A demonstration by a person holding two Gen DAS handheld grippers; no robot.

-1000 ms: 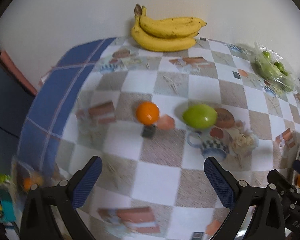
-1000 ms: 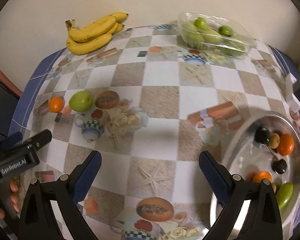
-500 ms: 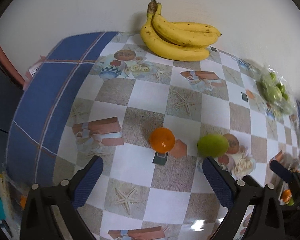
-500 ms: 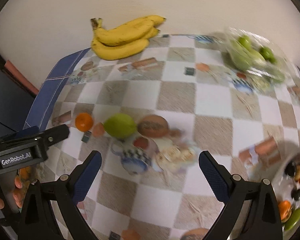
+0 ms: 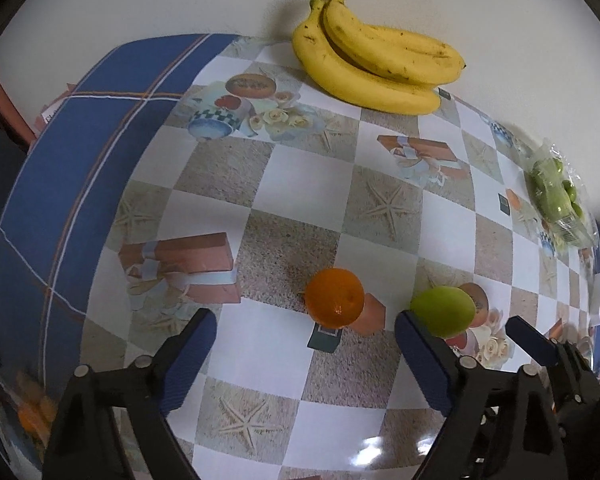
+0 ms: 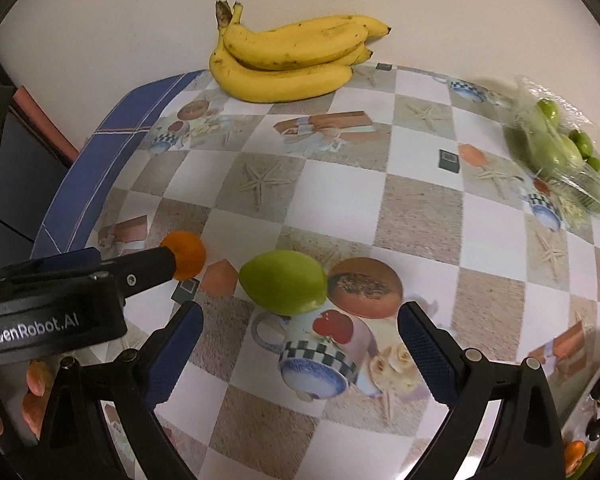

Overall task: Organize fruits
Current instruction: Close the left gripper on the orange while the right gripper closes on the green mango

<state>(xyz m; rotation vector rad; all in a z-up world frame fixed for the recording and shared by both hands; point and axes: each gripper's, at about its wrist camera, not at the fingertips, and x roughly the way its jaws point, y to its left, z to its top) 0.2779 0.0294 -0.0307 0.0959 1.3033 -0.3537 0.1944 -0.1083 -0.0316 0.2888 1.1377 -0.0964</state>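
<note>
Tablecloth (image 5: 300, 208), checked in white and sandy beige with printed starfish, gift boxes and mugs, blue-bordered at the left, spread across the whole table. Bananas (image 6: 288, 60) in a yellow bunch at the far edge against the pale wall. Clear plastic bag of green fruits (image 6: 559, 152) at the far right, well apart from the bananas. Metal bowl (image 6: 579, 412) at the lower right corner of the right wrist view, only its rim and a few small dark and orange fruits showing. Left gripper (image 5: 305, 354) angled down over the cloth, jaws wide apart though just been closing a little, nothing pressed between the blue pads, orange lying just ahead of the gap. Right gripper (image 6: 300, 344) likewise spread wide, empty, poised just short of the green mango (image 6: 282, 282). Mango lying on its side near the middle of the table, just right of the orange (image 5: 334, 297), not touching it.
</note>
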